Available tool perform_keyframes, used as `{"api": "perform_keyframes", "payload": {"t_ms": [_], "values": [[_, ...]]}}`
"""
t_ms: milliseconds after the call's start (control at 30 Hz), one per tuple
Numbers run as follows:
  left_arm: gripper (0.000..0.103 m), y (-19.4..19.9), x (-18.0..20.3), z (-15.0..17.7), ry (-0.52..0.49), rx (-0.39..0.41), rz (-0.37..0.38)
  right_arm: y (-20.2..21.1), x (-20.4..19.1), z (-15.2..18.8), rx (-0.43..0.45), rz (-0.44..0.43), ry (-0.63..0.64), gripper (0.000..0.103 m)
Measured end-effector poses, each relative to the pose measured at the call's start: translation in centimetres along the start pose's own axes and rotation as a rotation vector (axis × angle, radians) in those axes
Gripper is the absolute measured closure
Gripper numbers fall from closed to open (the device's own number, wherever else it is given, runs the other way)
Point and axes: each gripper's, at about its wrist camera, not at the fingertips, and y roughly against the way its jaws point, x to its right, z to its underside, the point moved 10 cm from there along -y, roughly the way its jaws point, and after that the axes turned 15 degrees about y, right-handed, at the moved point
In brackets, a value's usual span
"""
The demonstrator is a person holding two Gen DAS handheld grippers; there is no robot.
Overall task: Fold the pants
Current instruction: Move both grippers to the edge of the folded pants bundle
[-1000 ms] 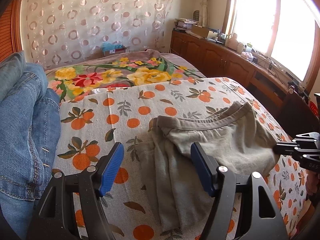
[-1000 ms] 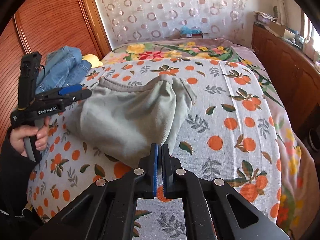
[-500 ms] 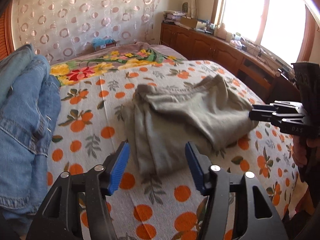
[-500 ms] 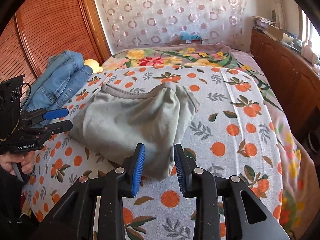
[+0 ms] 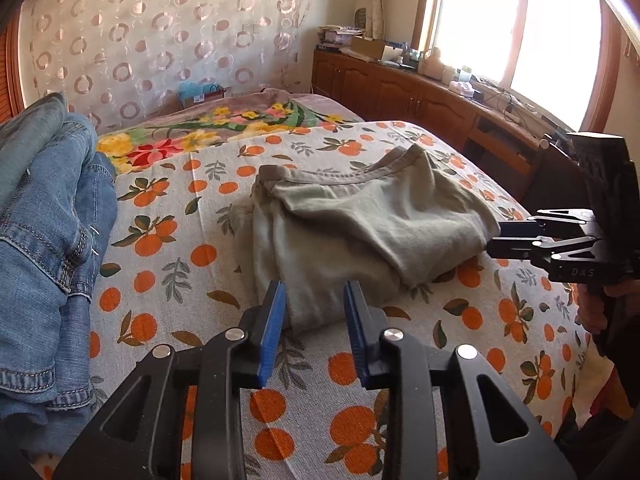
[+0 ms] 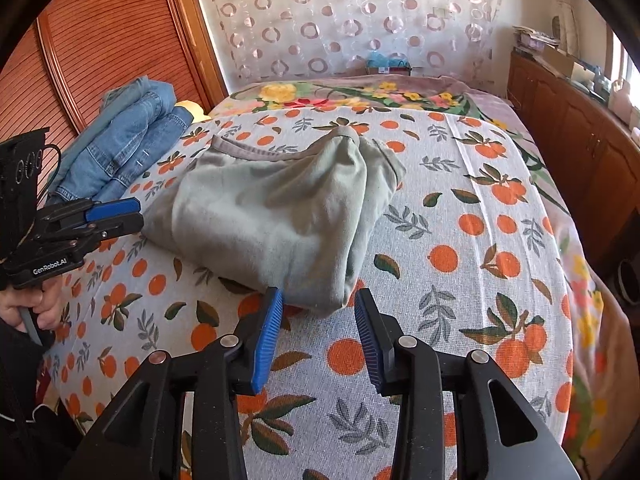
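Folded grey-green pants [image 5: 360,232] lie in a bundle on the orange-print bedspread [image 5: 208,264], waistband at the far side. My left gripper [image 5: 314,322] hovers just short of their near edge. Its blue pads are apart and closing, and they do not press on the cloth. From the right wrist view the pants [image 6: 272,208] sit just beyond my right gripper [image 6: 318,320], whose jaws are opening with nothing gripped. Each gripper shows side-on in the other's view: the right gripper [image 5: 520,236] at the bundle's right end, the left gripper [image 6: 112,216] at its left end.
A stack of folded blue jeans [image 5: 48,240] lies on the bed's left side, also seen as jeans [image 6: 128,132] near the wooden wardrobe [image 6: 100,48]. A floral blanket [image 5: 208,136] covers the far end. Wooden cabinets [image 5: 400,92] run under the window at the right.
My right gripper went from shut at the pants' near edge to open, and the cloth lies loose. My left gripper drew back towards the bundle's near edge and its jaws narrowed.
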Motion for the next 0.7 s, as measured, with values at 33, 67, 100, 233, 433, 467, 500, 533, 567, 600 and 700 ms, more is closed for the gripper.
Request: {"api": "perform_keyframes", "payload": {"t_ms": [33, 67, 100, 233, 433, 467, 500, 533, 567, 600, 700], "values": [[0.072, 0.1, 0.1, 0.0, -0.002, 0.002, 0.000, -0.1, 0.0, 0.0, -0.002, -0.002, 0.000, 0.064], [0.072, 0.0, 0.1, 0.1, -0.006, -0.004, 0.000, -0.1, 0.0, 0.0, -0.003, -0.002, 0.000, 0.064], [0.072, -0.2, 0.0, 0.2, -0.007, -0.014, -0.008, -0.2, 0.0, 0.0, -0.002, -0.003, -0.002, 0.064], [0.072, -1.7, -0.5, 1.0, -0.008, -0.063, -0.030, -0.5, -0.1, 0.0, -0.005, -0.007, -0.003, 0.064], [0.072, -2.5, -0.6, 1.2, -0.018, -0.074, -0.045, -1.2, -0.4, -0.1, -0.011, -0.015, 0.004, 0.064], [0.075, -2.6, -0.6, 1.2, -0.021, -0.071, -0.044, -1.3, -0.5, -0.1, -0.011, -0.014, 0.006, 0.064], [0.079, -2.6, -0.6, 1.1, -0.026, -0.068, -0.046, -1.4, -0.5, -0.2, -0.010, -0.012, 0.010, 0.064], [0.086, -2.5, -0.6, 1.1, -0.034, -0.063, -0.051, -1.4, -0.5, -0.2, -0.006, -0.009, 0.014, 0.064], [0.090, -2.4, -0.6, 1.0, -0.038, -0.059, -0.046, -1.4, -0.5, -0.3, -0.001, -0.010, 0.015, 0.067], [0.091, -2.2, -0.6, 1.0, -0.037, -0.056, -0.038, -1.3, -0.4, -0.4, 0.008, -0.009, 0.015, 0.083], [0.094, -1.4, -0.6, 0.6, -0.043, -0.034, -0.023, -1.0, -0.2, -0.5, 0.020, -0.014, 0.018, 0.096]]}}
